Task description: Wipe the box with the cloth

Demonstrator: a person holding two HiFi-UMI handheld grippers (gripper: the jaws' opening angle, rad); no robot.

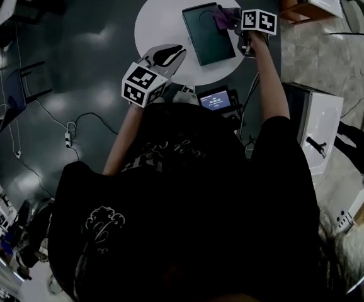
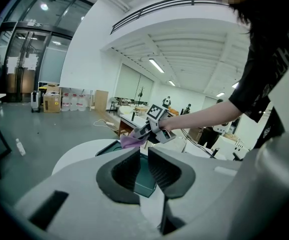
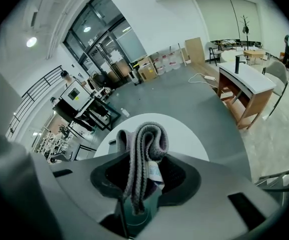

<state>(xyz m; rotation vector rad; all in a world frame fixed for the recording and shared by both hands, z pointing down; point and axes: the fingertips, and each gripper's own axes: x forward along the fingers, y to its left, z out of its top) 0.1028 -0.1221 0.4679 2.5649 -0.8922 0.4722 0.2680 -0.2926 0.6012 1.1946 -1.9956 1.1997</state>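
Round white table (image 1: 160, 14) on a dark grey floor, seen from the head view. A dark teal box (image 1: 207, 35) lies flat on it, right of centre, long edges running away from the person with a slight tilt. The box's near short edge sits close to the table's near rim, and its far right corner lies near the right rim. The table's left half is bare, a wide strip between the box's left edge and the left rim. The right gripper (image 1: 237, 25) is at the box's far right corner, jaws clamped on a folded purple cloth (image 1: 223, 17). The cloth overlaps that corner; whether it presses on the lid cannot be told. In the right gripper view the cloth (image 3: 144, 146) stands up in a loop between the jaws of the right gripper (image 3: 144, 179), with bare tabletop (image 3: 184, 134) beyond it. The left gripper (image 1: 169, 55) hangs over the table's near left rim, just beside the box's near left corner and not touching it. In its own view the left gripper (image 2: 142, 166) has its jaws a narrow gap apart with nothing between them; the box (image 2: 143, 184) shows through the gap, and the cloth (image 2: 131, 141) lies beyond. A small screen device (image 1: 215, 98) sits below the near rim. A white cabinet (image 1: 320, 121) stands to the right, well apart from the table.
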